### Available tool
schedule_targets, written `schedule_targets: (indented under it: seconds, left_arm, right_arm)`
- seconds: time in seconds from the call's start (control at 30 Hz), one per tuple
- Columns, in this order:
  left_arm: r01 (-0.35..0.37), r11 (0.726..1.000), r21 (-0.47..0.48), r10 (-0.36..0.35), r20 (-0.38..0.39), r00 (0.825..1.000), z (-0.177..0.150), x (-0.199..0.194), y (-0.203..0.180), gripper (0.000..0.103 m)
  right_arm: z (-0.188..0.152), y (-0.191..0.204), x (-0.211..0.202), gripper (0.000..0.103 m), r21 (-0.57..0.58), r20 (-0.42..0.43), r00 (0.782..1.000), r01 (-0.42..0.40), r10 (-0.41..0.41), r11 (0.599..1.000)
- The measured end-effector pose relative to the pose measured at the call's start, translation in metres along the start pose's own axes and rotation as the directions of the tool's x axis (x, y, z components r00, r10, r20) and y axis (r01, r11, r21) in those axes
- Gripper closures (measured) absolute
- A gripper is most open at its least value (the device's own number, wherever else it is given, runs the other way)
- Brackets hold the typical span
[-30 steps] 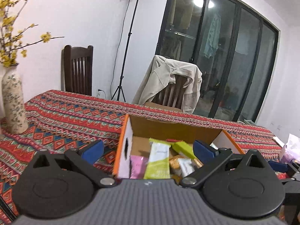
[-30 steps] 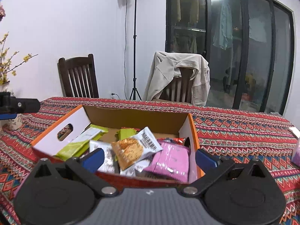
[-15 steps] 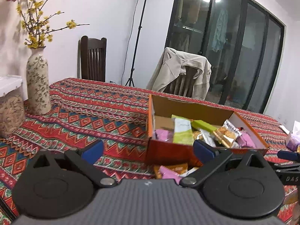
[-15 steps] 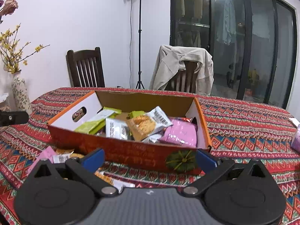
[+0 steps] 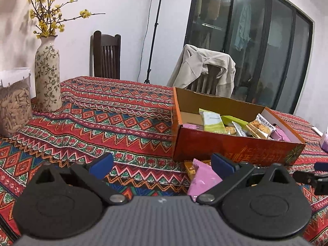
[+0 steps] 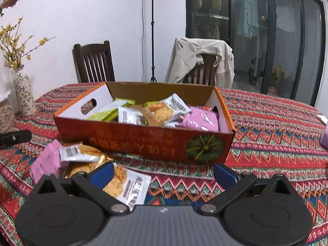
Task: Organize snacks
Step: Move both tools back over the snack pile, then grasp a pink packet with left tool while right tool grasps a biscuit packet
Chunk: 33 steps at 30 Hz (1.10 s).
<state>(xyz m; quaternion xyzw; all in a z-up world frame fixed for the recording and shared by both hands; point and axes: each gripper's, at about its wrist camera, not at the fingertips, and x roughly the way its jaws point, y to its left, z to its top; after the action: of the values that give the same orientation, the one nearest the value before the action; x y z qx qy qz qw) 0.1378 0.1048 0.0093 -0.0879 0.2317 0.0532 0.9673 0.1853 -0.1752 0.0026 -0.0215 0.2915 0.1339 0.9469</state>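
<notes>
Both claws hang over the patterned tablecloth [image 5: 123, 110] with nothing between their blue pads. The left gripper [image 5: 162, 164] has its fingers wide apart, and the right gripper [image 6: 163, 172] is spread just as wide.

The orange box [image 6: 143, 141] sits on the cloth, open at the top, with a pumpkin picture [image 6: 205, 148] on its near wall toward the right end. Inside lie mixed snacks: a green packet [image 6: 108, 110] at the left, a cracker packet [image 6: 162, 110] in the middle, a pink packet [image 6: 201, 121] at the right.

More snacks lie loose on the cloth just near of the box, at its left end. In the right wrist view they are a pink pouch [image 6: 48, 160], a small white-and-orange packet [image 6: 79, 153] on top of the pile, and a larger cracker bag [image 6: 129, 186] that passes under the right gripper's left finger. In the left wrist view a pink pouch [image 5: 203, 178] lies beside that gripper's right finger.

Far left stand a vase [image 5: 47, 78] with yellow blossoms and a jar [image 5: 14, 106] of seeds. Two chairs stand beyond the table, one with a jacket [image 6: 199, 59] draped on it.
</notes>
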Motion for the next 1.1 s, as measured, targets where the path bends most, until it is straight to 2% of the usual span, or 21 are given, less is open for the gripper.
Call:
schedule_targets:
  seconds: [0.7, 1.1]
  left_arm:
    - [0.015, 0.999, -0.030, -0.015, -0.014, 1.000, -0.005, 0.004, 0.006, 0.000]
    - [0.029, 0.998, -0.048, -0.031, -0.022, 0.999, -0.006, 0.004, 0.009, 0.000]
  right_arm:
    - [-0.008, 0.010, 0.011, 0.000, -0.003, -0.043, 0.999, -0.028, 0.027, 1.000]
    - [-0.004, 0.039, 0.042, 0.000, -0.031, -0.113, 0.987, -0.117, 0.113, 0.993]
